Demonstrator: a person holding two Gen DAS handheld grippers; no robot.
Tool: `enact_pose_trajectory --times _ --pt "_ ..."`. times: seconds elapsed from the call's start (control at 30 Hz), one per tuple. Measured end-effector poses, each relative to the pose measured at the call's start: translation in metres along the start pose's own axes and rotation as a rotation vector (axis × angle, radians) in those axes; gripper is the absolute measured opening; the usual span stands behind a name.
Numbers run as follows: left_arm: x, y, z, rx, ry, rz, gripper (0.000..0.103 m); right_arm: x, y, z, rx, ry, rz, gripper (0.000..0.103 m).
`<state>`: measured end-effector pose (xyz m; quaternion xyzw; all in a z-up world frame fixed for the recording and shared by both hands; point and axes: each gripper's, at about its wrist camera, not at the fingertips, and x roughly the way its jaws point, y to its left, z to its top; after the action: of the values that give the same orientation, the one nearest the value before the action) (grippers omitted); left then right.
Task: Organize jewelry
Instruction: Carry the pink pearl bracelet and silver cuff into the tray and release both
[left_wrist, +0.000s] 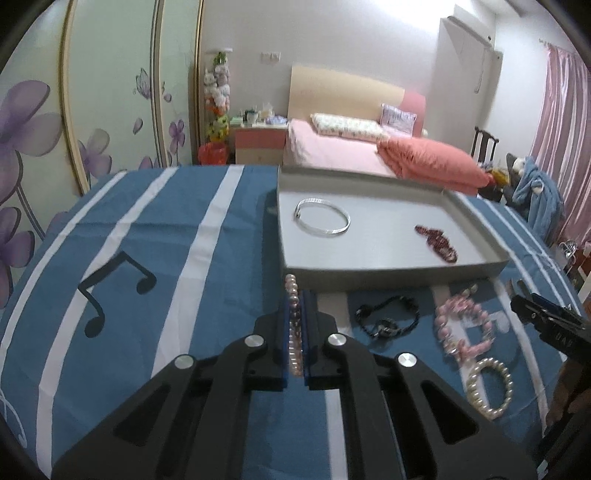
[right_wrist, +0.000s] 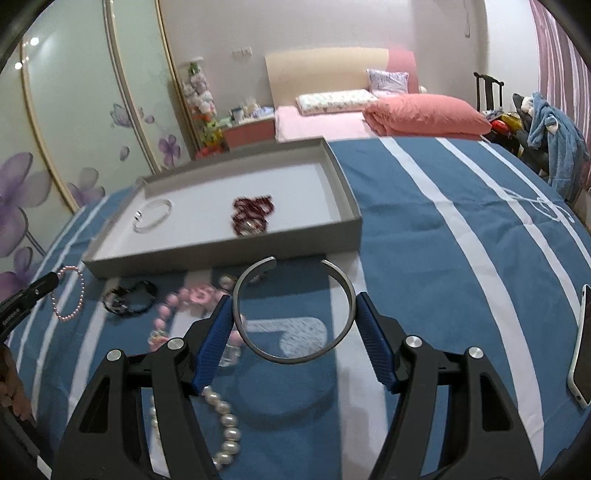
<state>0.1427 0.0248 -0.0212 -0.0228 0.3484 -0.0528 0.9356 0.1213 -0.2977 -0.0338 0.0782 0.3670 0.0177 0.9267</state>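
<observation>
A grey tray (left_wrist: 388, 271) (right_wrist: 221, 256) on the blue striped cloth holds a silver bangle (left_wrist: 322, 221) (right_wrist: 152, 215) and a dark red bead bracelet (left_wrist: 437, 243) (right_wrist: 253, 216). My left gripper (left_wrist: 295, 332) is shut on a small pink pearl bracelet (left_wrist: 293, 314) (right_wrist: 68, 295), just in front of the tray. My right gripper (right_wrist: 293, 312) is shut on an open grey metal cuff bangle (right_wrist: 295, 310), held above the cloth. On the cloth lie a black bracelet (left_wrist: 388, 319) (right_wrist: 129, 297), a pink bead bracelet (left_wrist: 463, 325) (right_wrist: 177, 306) and a white pearl bracelet (left_wrist: 489, 386) (right_wrist: 225, 417).
A white phone (right_wrist: 581, 350) lies at the cloth's right edge. The right gripper's tip (left_wrist: 543, 317) shows at the right of the left wrist view. Behind the table are a pink bed (left_wrist: 351, 147), a flowered wardrobe (left_wrist: 74, 110) and a chair with clothes (right_wrist: 546, 125).
</observation>
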Motion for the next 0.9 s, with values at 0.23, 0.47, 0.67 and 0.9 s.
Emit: enact_pose_trajectory --times 0.23,0.47,0.67,0.9 --pt "-0.021 -0.015 0.006 0.013 -0.090 -0.016 0.006 -0.019 0.018 0.006 -0.025 -0.097 0.045 0.067" --pt "-0.038 -0.028 0.014 0.019 -0.177 -0.013 0.006 -0.037 0.034 0.011 -0.056 -0.223 0.074 0.067" --pt "-0.046 -0.035 0.021 0.021 -0.235 -0.020 0.006 -0.050 0.046 0.017 -0.079 -0.327 0.074 0.067" --pt "-0.047 -0.047 0.031 0.033 -0.276 -0.030 0.006 -0.050 0.050 0.026 -0.086 -0.390 0.065 0.067"
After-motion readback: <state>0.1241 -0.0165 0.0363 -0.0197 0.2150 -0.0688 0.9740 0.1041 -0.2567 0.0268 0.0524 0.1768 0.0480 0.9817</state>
